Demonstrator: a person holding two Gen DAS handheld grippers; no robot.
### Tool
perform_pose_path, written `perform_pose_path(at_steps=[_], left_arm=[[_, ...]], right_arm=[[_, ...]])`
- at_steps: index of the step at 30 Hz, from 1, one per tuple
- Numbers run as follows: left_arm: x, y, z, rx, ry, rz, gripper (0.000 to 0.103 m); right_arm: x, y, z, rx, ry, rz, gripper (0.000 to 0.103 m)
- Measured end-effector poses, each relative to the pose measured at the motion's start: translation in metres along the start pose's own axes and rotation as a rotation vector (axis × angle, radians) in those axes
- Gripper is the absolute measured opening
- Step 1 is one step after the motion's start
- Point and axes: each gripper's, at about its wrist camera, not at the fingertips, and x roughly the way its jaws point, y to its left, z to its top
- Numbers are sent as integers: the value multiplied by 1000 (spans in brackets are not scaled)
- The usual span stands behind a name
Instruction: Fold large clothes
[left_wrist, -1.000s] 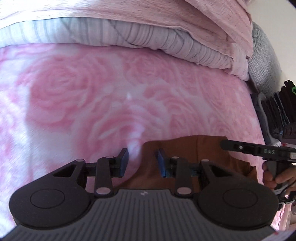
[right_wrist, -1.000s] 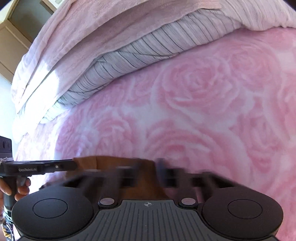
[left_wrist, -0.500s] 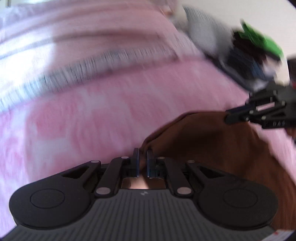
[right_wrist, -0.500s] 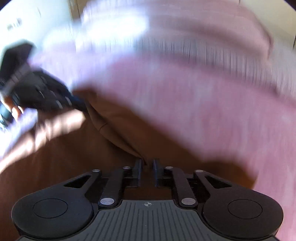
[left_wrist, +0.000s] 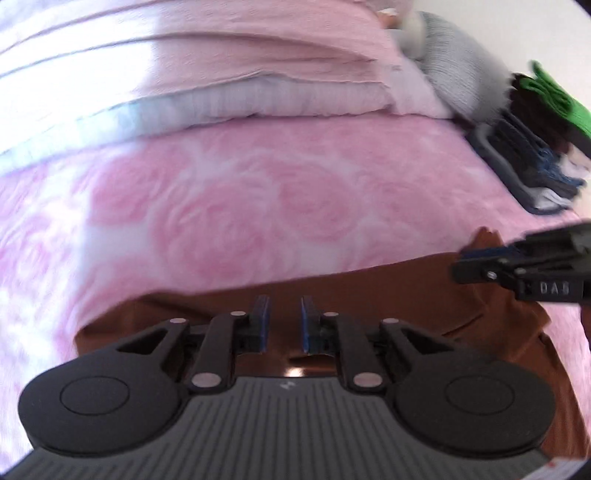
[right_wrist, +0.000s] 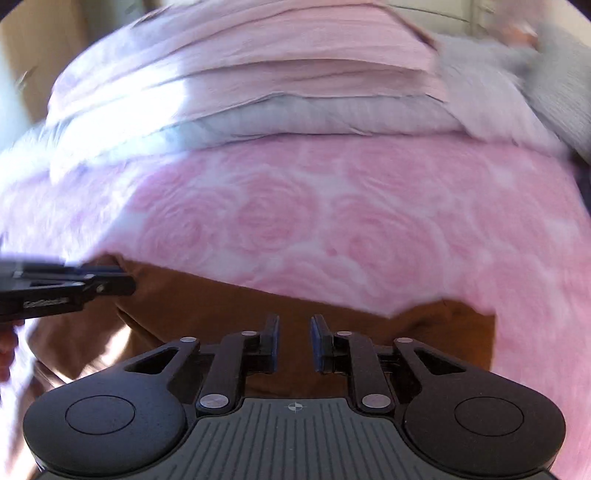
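A brown fabric garment (left_wrist: 388, 295) lies spread on a bed covered by a pink rose-patterned blanket (left_wrist: 258, 206), at the near edge of that blanket, under both tools. Its far hem runs roughly straight across both wrist views.

The left tongs (left_wrist: 282, 319) hang just above the brown cloth with their two blue-padded fingers (left_wrist: 261, 317) parted by a narrow gap. Nothing sits between the pads; brown cloth shows through the gap below them. Whether the fingertips touch the cloth cannot be told.

The right tongs (right_wrist: 294, 343) stand the same way: blue pads apart by a small gap, empty, over the garment near its far hem. In the left wrist view the right tongs come in from the right edge, their tip at a raised corner of the brown cloth (left_wrist: 484, 236); the blur hides whether they touch it. In the right wrist view the left tongs come in from the left edge above the garment's left end, with part of a hand (right_wrist: 7, 343) below them.

Beyond the blanket lies a folded pink and grey striped quilt (right_wrist: 295, 96). At the right in the left wrist view sits a stack of dark folded clothes with a green piece on top (left_wrist: 535, 122).
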Motion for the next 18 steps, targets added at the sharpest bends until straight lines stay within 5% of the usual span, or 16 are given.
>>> perform_pose_path(at_steps=[2,7,8,9,10,11,13,18], left_arm=[[-13,8,-3,-106,-15,-16,25],[-12,34,-11,-375,35,-88,32],[-8,38,-13,-412,46,-94,32],[-5,40,-14,-440,51,-96,30],[-5,39,-17,-456,53,-103,23],[-6,38,-20,-459,49,-118,5],[-8,28,-19,-406,22,-94,5],[2,-10,-33,-111,61,26,8]], right_arm=[[-5,-19,-11,164,47,42,39],[2,-53,-27,500,33,109,41],[6,-57,-29,539,33,130,38],[10,-60,-29,563,21,163,13],[12,-61,-28,563,25,168,3],[9,-61,-26,539,9,146,3],[-1,-60,-20,447,-49,104,3],[14,-38,-16,214,91,-14,4]])
